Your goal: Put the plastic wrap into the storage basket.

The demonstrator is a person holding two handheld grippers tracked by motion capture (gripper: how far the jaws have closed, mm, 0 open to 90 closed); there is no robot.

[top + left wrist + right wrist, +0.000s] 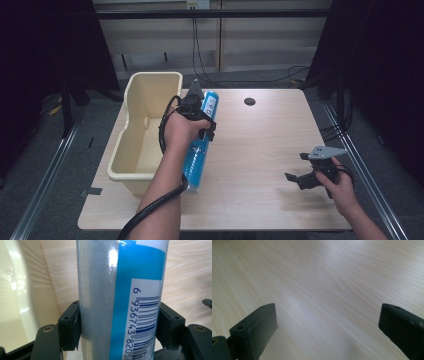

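The left gripper point(117, 322) has its 2 black jaws pinching a blue tube point(122, 290), with the pads pressed flat against both sides of it. In the left gripper view the tube runs straight up between the jaws, showing a silver-grey strip, a blue band and a white panel with a barcode. From the high view, the left gripper point(200, 117) grips the tube point(199, 155) near its upper part. The tube lies lengthwise just beside the cream plastic bin point(131, 150), its lower end near the bin's front corner. I cannot tell whether that end touches the table point(260, 145).

The right gripper point(327, 332) has its jaws spread wide with only bare tabletop between them. In the high view it point(295, 176) sits near the table's right front edge, well apart from the tube, and is held by the person's right hand point(340, 187). A dark round hole point(249, 101) marks the far part of the tabletop.
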